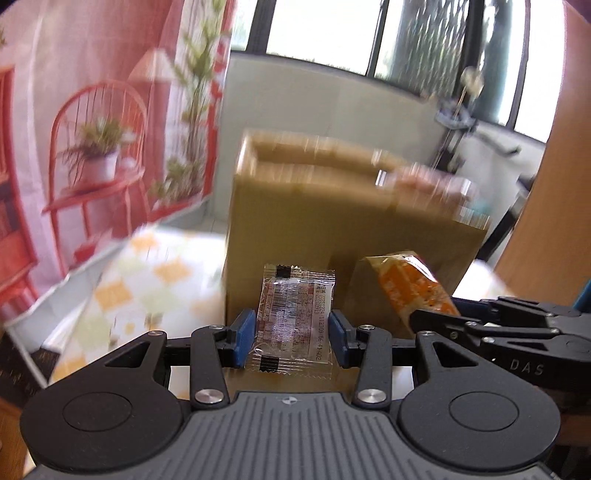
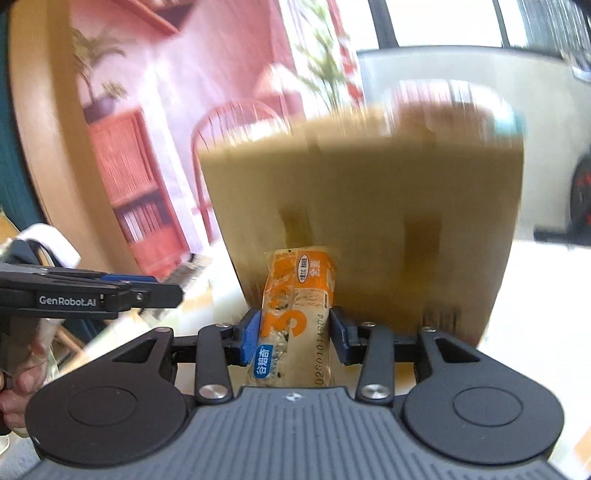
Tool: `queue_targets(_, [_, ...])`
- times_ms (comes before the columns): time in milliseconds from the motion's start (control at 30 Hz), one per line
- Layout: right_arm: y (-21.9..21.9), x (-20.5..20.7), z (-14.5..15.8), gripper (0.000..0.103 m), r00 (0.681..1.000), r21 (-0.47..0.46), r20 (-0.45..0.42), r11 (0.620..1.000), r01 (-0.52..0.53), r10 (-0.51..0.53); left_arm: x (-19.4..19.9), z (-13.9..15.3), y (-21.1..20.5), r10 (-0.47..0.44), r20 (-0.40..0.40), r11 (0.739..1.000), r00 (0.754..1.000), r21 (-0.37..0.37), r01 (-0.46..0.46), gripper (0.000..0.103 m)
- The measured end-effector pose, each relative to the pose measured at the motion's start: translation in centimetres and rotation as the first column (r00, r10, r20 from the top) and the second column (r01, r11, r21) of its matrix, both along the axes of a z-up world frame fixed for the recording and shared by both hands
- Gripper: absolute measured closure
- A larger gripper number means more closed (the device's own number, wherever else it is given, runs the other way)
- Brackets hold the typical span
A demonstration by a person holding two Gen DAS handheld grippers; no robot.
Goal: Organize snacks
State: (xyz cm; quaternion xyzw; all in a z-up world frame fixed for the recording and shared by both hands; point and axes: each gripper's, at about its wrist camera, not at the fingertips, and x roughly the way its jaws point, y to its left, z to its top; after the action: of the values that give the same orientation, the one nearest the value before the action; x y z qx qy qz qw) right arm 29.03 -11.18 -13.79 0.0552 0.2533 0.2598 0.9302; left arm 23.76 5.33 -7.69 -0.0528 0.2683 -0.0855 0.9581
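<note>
My left gripper (image 1: 292,334) is shut on a clear snack packet (image 1: 295,317) with red print, held upright in front of a brown cardboard box (image 1: 332,221). My right gripper (image 2: 295,336) is shut on an orange and white snack packet (image 2: 299,317), held close before the same box (image 2: 369,206). In the left wrist view the orange packet (image 1: 410,284) and the right gripper's fingers (image 1: 480,325) show at the right. In the right wrist view the left gripper's fingers (image 2: 110,291) show at the left. The box's open top holds blurred items (image 1: 424,181).
The box stands on a table with a yellow-checked cloth (image 1: 147,273). A pink printed backdrop (image 1: 92,129) hangs at the left. A round wooden board (image 2: 48,129) stands at the left of the right wrist view. Windows (image 1: 332,33) are behind.
</note>
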Motion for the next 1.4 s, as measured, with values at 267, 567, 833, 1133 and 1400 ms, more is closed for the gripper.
queue_targets(267, [-0.2, 2.2, 7.7, 0.061, 0.982, 0.045, 0.189, 0.999, -0.007, -0.002, 3.9, 6.3, -1.4, -0.014, 0.147, 1.000, 0.989, -0.026, 0.018, 0.057])
queue_targets(567, [1.6, 11.2, 10.6, 0.061, 0.984, -0.042, 0.154, 0.994, 0.103, -0.095, 12.6, 8.3, -3.5, 0.027, 0.126, 0.998, 0.992, -0.062, -0.020, 0.057])
queue_targets(833, [1.7, 14.6, 9.1, 0.060, 0.987, -0.066, 0.047, 0.986, 0.154, -0.151, 16.6, 6.5, -3.6, 0.041, 0.032, 0.993, 0.999, -0.109, -0.037, 0.054])
queue_targets(1133, [0.5, 13.1, 10.0, 0.052, 0.977, -0.100, 0.063, 0.972, 0.211, -0.205, 15.7, 6.5, -3.2, -0.001, 0.019, 0.999, 1.000, -0.052, 0.002, 0.031])
queue_targets(1400, [-3.6, 9.1, 12.4, 0.038, 0.960, -0.068, 0.086, 0.960, 0.271, -0.265, 10.9, 9.8, -3.1, -0.012, 0.078, 0.999, 0.997, -0.041, 0.015, 0.010])
